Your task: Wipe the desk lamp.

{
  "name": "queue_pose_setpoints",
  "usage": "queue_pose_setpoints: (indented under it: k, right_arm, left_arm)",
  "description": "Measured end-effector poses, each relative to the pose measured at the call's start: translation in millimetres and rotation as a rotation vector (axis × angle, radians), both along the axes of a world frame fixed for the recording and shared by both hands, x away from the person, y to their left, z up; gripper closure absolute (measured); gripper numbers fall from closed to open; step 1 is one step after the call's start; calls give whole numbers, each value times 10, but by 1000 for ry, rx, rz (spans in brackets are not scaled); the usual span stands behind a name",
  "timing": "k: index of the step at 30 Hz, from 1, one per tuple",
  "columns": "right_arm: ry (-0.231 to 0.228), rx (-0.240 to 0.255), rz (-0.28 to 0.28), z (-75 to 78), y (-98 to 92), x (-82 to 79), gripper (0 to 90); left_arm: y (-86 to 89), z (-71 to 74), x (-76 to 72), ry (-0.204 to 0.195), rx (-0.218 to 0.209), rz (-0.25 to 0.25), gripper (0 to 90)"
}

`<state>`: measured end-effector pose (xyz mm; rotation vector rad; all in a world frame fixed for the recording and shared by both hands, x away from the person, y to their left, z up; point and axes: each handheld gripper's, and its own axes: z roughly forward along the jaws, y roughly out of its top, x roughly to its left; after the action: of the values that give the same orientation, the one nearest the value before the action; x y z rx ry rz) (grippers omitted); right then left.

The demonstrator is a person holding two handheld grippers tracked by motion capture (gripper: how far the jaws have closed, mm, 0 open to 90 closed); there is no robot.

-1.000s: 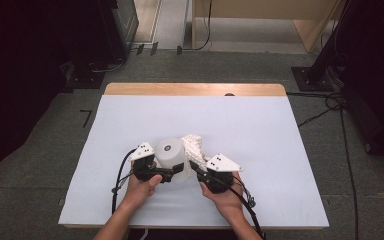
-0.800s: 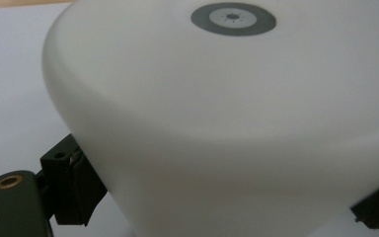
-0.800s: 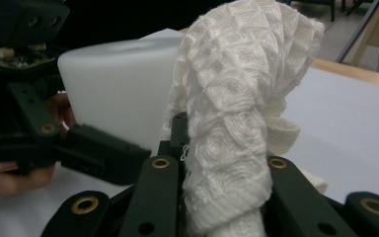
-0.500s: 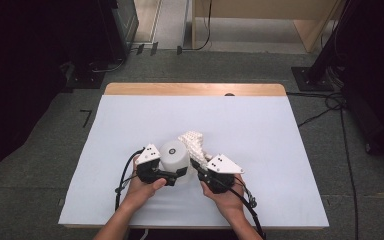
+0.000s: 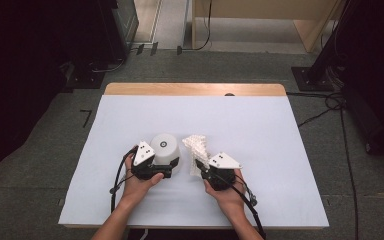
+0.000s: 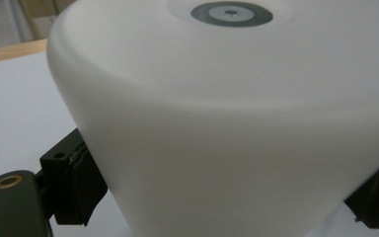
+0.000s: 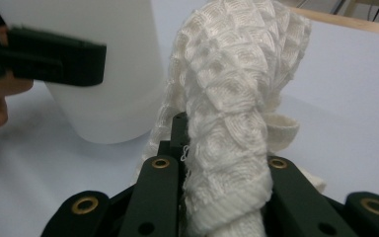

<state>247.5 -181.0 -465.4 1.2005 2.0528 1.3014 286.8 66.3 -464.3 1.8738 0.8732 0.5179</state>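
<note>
My left gripper (image 5: 166, 165) clamps the upturned white cup (image 5: 165, 150); my right gripper (image 5: 203, 166) pinches the waffle-weave cloth (image 5: 198, 148) just beside it. Advise steadying the cup while wiping.

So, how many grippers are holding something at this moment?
2. The left gripper clamps the white upside-down bowl at its sides; the right gripper, just beside it on the table, is shut on the white woven cloth.
</note>
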Motion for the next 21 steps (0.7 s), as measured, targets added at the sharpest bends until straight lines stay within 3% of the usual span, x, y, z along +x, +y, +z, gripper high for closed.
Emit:
queue_pose_setpoints:
  k: [5, 9, 12, 16, 19, 21]
  right_arm:
    - [-9, 20, -33, 40, -112, 19, 775]
    - [-9, 22, -39, 38, -149, 27, 775]
    - [-8, 26, -39, 41, -161, 33, 774]
    - [-8, 30, -43, 48, -175, 36, 774]
    - [-11, 29, -47, 48, -185, 43, 774]
    - [-10, 28, -44, 43, -185, 46, 774]
  left_arm:
    - [-58, -94, -16, -15, 72, 12, 85]
    - [-57, -99, -33, -23, 75, 9, 84]
    - [-37, -118, -43, -10, 47, 32, 83]
    - [-61, -113, -84, 2, 37, 97, 82]
    - [-140, -103, -136, 19, 26, 186, 72]
    - [-215, -105, -168, 13, 46, 248, 72]
